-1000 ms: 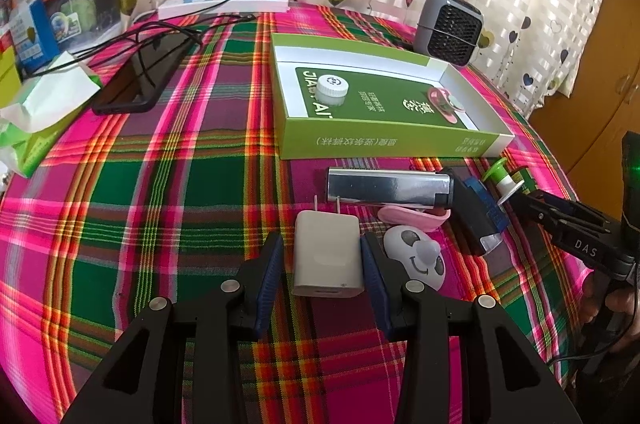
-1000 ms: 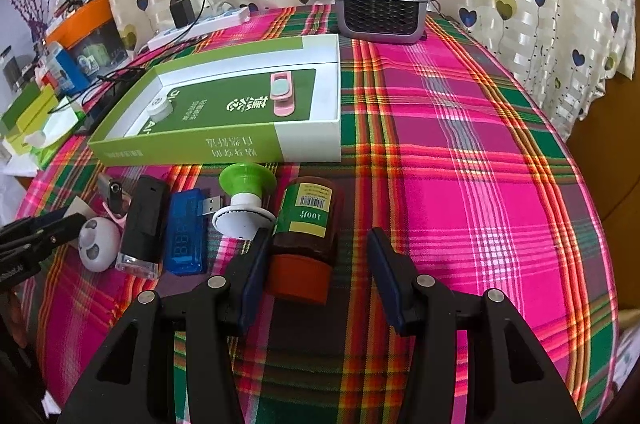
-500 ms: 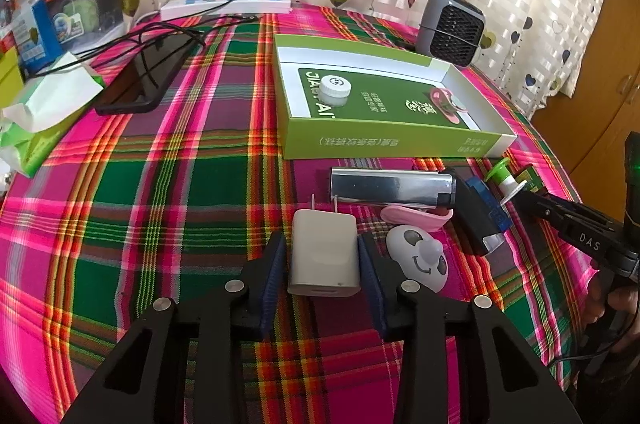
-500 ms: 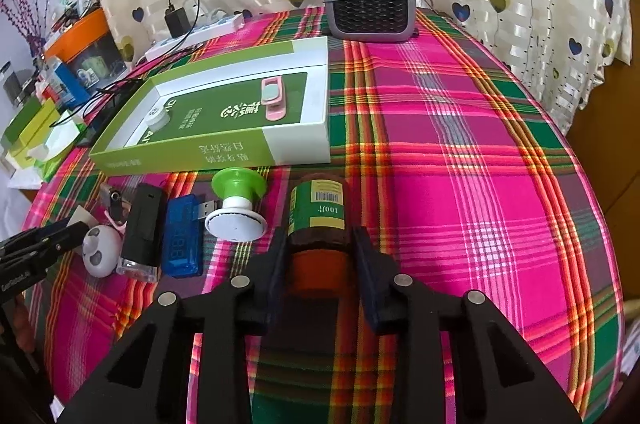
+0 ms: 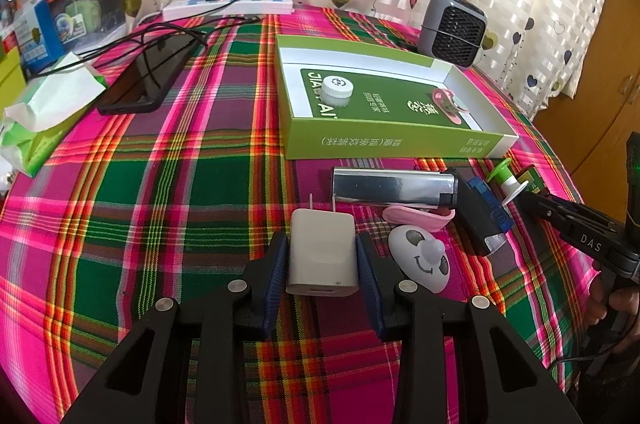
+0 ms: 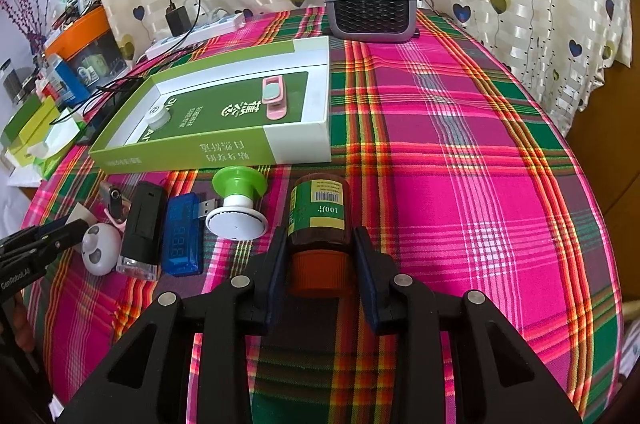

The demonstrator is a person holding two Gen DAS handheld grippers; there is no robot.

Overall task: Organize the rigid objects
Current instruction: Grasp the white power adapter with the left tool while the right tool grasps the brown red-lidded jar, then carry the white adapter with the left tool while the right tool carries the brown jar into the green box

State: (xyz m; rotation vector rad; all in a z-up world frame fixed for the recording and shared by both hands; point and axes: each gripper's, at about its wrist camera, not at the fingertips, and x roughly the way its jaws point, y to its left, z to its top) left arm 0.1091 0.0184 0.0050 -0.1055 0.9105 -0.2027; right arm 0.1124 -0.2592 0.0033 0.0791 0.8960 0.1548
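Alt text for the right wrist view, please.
The right gripper has its fingers shut on a brown glass bottle with an orange cap lying on the plaid tablecloth. Behind it sits an open green-and-white cardboard box.

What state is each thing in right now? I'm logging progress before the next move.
Left gripper: shut on white charger.
Right gripper: shut on brown bottle, lying on its side.
Green box: open, holding white cap and pink clip.
Blue USB meter: lying flat on cloth.
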